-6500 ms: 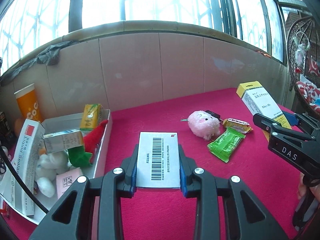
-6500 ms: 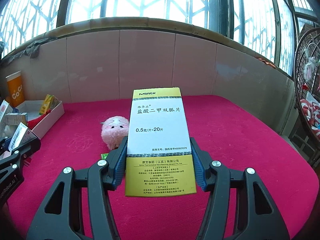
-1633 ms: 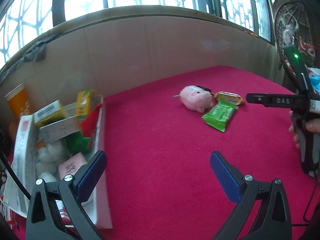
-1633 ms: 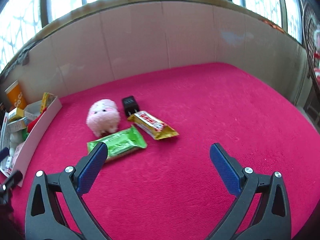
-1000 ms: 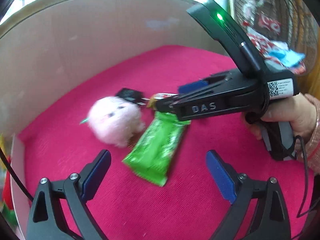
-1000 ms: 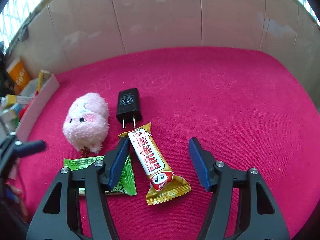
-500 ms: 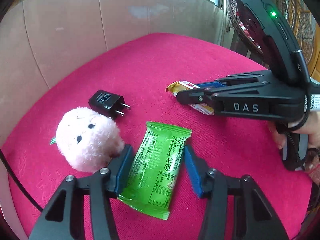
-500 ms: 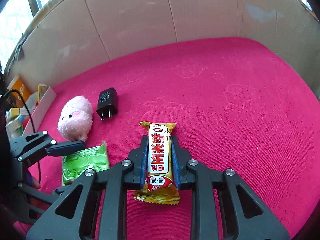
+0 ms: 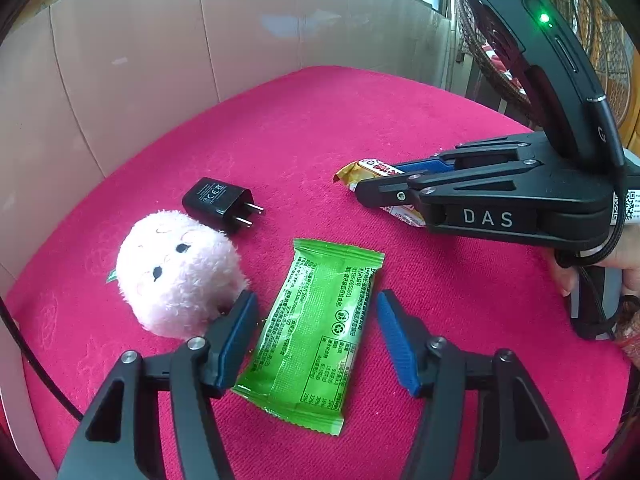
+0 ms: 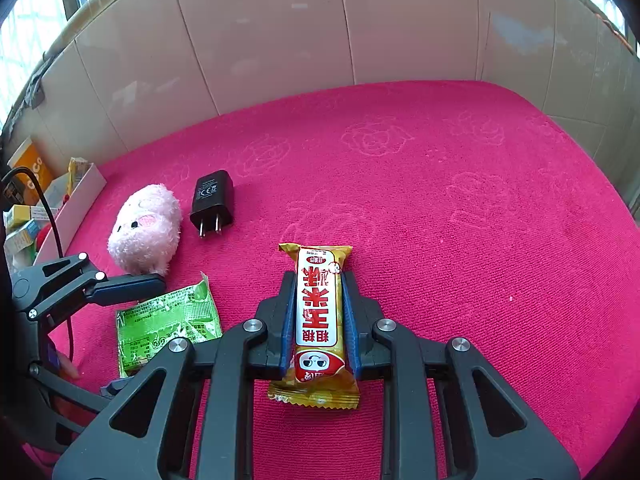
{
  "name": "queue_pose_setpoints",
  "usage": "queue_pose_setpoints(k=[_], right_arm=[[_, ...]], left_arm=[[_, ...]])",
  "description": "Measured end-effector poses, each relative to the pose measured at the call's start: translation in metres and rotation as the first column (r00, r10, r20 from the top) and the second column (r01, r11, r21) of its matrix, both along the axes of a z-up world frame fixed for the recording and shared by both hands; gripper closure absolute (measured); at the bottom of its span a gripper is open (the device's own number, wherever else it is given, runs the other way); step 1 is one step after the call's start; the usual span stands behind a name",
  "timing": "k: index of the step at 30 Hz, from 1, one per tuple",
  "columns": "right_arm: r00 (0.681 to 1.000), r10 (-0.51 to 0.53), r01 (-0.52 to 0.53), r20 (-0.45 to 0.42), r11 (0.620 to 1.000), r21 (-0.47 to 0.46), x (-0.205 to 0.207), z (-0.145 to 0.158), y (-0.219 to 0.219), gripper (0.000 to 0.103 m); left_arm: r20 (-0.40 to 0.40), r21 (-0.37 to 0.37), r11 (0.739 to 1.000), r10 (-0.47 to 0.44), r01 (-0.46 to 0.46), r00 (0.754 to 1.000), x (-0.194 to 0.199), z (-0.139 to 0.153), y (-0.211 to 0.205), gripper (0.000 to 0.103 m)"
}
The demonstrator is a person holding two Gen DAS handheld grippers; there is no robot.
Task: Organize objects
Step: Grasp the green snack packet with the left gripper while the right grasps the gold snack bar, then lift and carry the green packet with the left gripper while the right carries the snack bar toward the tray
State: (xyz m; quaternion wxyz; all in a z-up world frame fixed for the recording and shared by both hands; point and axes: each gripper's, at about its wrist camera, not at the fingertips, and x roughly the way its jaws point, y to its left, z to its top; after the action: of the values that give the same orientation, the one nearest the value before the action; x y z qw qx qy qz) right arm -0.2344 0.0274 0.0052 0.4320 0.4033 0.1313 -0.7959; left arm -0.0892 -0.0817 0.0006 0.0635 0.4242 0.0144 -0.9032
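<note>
Place: probably a home, a glazed balcony or sunroom corner.
Windows: barred panes (image 10: 24, 28) above the far edge of the work surface, daylight coming through.
Surface: a magenta cloth (image 10: 440, 184) with an embossed rose pattern, household textile.
Surround: plain beige boards (image 10: 280, 36) standing along the cloth's far edge.
Furniture: a wicker chair (image 9: 500, 60) past the right edge, only partly seen.
Clutter: a white box (image 10: 76, 204) of packets at the left edge.
</note>
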Motion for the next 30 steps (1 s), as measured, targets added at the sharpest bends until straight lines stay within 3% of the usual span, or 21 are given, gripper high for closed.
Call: queue_pose_setpoints(k=[2,4,9,19,22,30], right_arm=[[1.0,0.0,0.0,-0.013,1.0,0.0,0.003,0.001,-0.001,0.083],[0.999,-0.002,0.002,-0.038,1.0,-0.006,0.007,0.003,0.0,0.083],[0.994,-0.018,0.014,-0.109,0.999,-0.034,0.02,0.013,0.006,0.083],[0.992,-0.101,0.091,-0.081,0.989,-0.117,0.025,0.018,0.024,0.083],[0.99,-0.117,0.106,-0.075,0.985,-0.134,0.03,0.019,0.029,0.083],[0.969,-0.174,0.14,-0.176,0.971,-0.193,0.054,0.032,0.042,0.082]], left_arm=[[-0.007,-0.002,1.0,-0.016,0.016,1.0,0.001,0.0,0.002,0.06],[-0.012,-0.038,0.999,-0.016,0.015,1.0,0.006,-0.001,0.006,0.067],[-0.013,-0.146,0.989,0.02,-0.021,1.0,0.015,0.004,0.024,0.067],[-0.077,-0.075,0.991,0.109,-0.115,0.991,0.031,0.011,0.001,0.067],[-0.097,-0.1,0.983,0.144,-0.154,0.985,0.027,0.009,0.0,0.067],[-0.144,-0.168,0.955,0.22,-0.243,0.965,0.019,0.013,0.01,0.067]])
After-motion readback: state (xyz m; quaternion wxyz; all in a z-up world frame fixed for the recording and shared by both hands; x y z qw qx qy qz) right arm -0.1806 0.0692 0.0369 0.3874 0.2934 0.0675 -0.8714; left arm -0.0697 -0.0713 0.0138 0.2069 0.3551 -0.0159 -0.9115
